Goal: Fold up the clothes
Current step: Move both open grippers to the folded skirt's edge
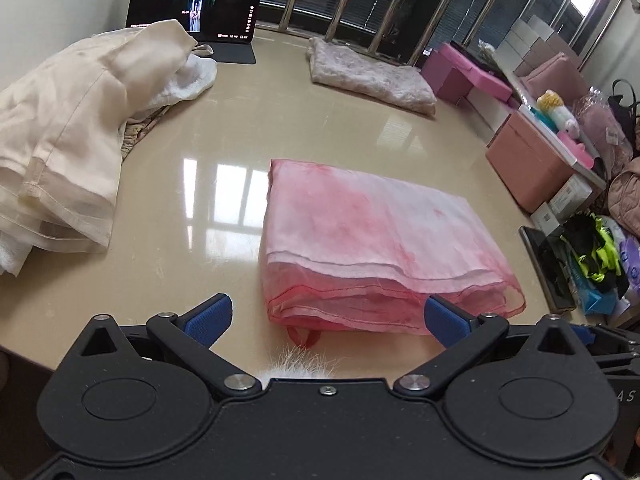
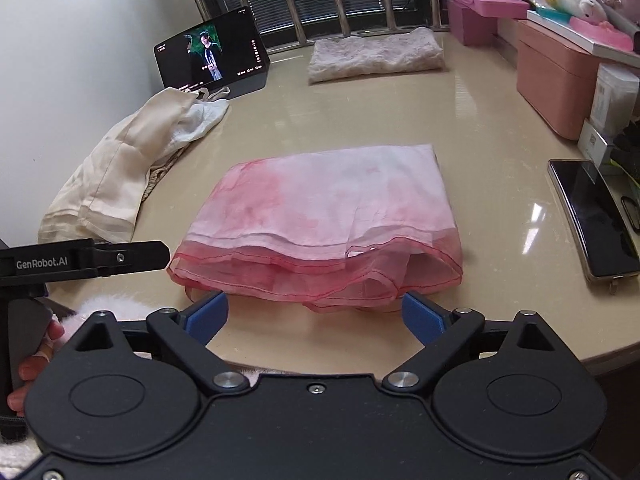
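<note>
A pink and white sheer garment (image 1: 372, 240) lies folded into a flat rectangle on the beige table (image 1: 224, 132); in the right wrist view the same garment (image 2: 320, 220) sits straight ahead. My left gripper (image 1: 326, 318) stands open just short of the garment's near hem, blue pads wide apart and nothing between them. My right gripper (image 2: 316, 316) is open too, pads either side of the hem's near edge without touching it. The left gripper's body (image 2: 84, 260), held by a hand (image 2: 32, 364), shows at the left of the right wrist view.
A heap of cream clothes (image 1: 68, 136) lies at the left. A folded pale pink lace garment (image 1: 372, 72) rests at the back. A tablet (image 1: 196, 0) plays a video. A phone (image 2: 592, 220) lies at the right, beside pink boxes (image 2: 556, 76).
</note>
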The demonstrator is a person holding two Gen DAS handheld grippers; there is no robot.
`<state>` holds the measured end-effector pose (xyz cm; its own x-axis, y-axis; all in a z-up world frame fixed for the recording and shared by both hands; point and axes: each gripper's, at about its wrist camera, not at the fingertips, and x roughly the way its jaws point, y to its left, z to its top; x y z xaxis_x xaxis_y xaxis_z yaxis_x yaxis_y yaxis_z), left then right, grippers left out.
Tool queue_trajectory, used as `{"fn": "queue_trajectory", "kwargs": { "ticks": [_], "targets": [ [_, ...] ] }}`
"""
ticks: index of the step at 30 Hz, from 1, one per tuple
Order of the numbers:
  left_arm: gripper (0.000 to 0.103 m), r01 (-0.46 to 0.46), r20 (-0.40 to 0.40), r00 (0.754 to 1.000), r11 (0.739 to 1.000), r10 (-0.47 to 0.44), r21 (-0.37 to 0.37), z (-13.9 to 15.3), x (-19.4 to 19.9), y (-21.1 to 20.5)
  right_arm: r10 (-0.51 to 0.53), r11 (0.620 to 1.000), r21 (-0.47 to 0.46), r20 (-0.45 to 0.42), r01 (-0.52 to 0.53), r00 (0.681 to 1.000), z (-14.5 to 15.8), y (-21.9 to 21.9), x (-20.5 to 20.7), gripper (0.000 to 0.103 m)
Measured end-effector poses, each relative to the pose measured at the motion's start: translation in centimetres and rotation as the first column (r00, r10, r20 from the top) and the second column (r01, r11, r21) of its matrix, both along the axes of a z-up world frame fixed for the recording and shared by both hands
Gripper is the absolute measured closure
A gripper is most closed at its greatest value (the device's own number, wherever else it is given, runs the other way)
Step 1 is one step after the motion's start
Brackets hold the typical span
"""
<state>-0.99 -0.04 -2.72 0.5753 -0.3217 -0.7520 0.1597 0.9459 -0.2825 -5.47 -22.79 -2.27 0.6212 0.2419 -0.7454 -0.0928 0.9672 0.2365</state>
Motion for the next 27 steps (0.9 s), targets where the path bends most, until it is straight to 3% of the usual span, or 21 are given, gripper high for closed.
{"fn": "queue_trajectory", "kwargs": {
  "ticks": [4,13,19,24,27],
  "targets": [
    [0.000,-0.002,0.008,1.000,1.000,0.002,0.025,0.1,0.0,-0.1,-0.014,1.000,0.003,-0.007,0.014,1.000,-0.1,-0.1,0.1,0.008],
    [0.000,-0.001,-0.062,0.998,1.000,0.000,-0.017,-0.5,1.0,0.3,-0.010,0.999,0.045,-0.027,0.011,1.000,-0.5,-0.5,0.7,0.008],
    [0.000,0.001,-0.090,0.996,0.997,-0.008,-0.077,-0.4,2.6,1.0,-0.016,0.986,0.162,-0.051,0.024,0.999,-0.9,-2.3,1.7,0.002],
    [0.000,-0.017,-0.095,0.995,0.997,0.010,-0.076,-0.5,6.3,2.3,-0.125,0.975,0.182,-0.032,0.129,0.992,-1.8,-6.1,4.1,0.001],
    [0.000,-0.027,-0.088,0.996,0.999,0.025,-0.019,-1.3,8.6,3.0,-0.190,0.959,0.209,-0.032,0.193,0.981,-2.6,-9.5,6.2,0.001]
  ]
}}
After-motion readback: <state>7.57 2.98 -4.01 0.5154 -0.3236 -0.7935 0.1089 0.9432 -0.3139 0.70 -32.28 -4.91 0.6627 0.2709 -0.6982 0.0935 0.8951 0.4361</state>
